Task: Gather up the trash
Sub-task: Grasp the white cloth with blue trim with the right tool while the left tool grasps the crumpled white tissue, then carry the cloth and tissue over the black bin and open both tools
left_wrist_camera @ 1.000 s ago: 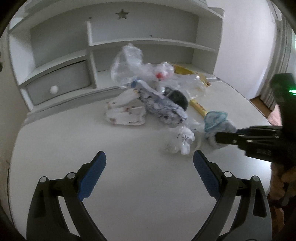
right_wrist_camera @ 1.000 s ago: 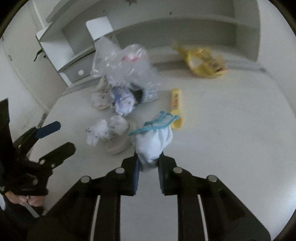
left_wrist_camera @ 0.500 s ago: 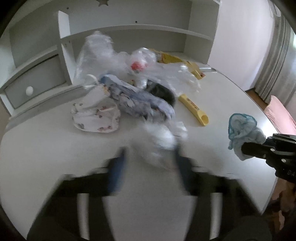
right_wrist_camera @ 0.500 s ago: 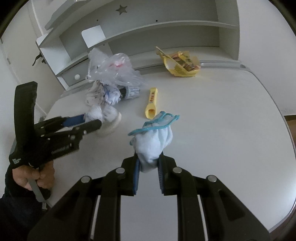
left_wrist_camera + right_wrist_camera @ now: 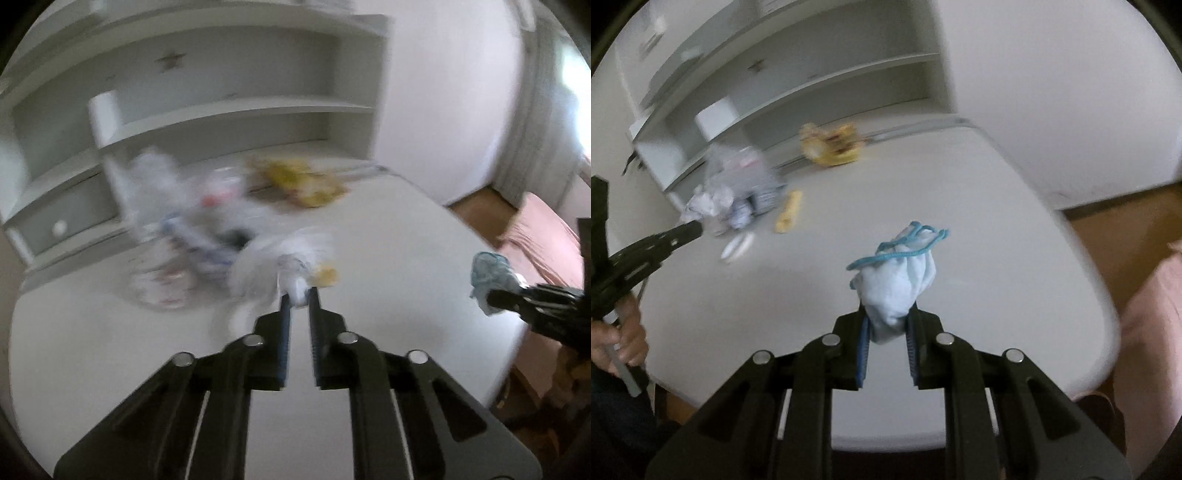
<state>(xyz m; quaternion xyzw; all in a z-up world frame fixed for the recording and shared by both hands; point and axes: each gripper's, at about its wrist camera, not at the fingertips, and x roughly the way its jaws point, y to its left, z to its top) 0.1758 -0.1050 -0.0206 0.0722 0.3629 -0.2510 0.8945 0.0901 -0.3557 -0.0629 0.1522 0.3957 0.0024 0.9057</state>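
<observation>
My left gripper [image 5: 298, 295] is shut on a crumpled white tissue wad [image 5: 291, 258] and holds it above the white table [image 5: 388, 236]; it also shows in the right wrist view [image 5: 696, 229] with the wad [image 5: 705, 205]. My right gripper [image 5: 886, 325] is shut on a scrunched pale blue mask with blue loops [image 5: 899, 280], held over the table's near right part; it shows in the left wrist view [image 5: 487, 297] too. A blurred pile of plastic bags and wrappers [image 5: 184, 221] lies at the back left.
A yellow wrapper [image 5: 831, 147] lies by the shelf unit [image 5: 794, 74] at the back. A yellow tube [image 5: 788, 216] and a small white piece [image 5: 737, 247] lie on the table. A pink seat [image 5: 1152, 332] stands beyond the table's right edge.
My left gripper has shut on the white tissue wad and lifted it off the table. My right gripper has drawn back toward the table's right edge with the mask.
</observation>
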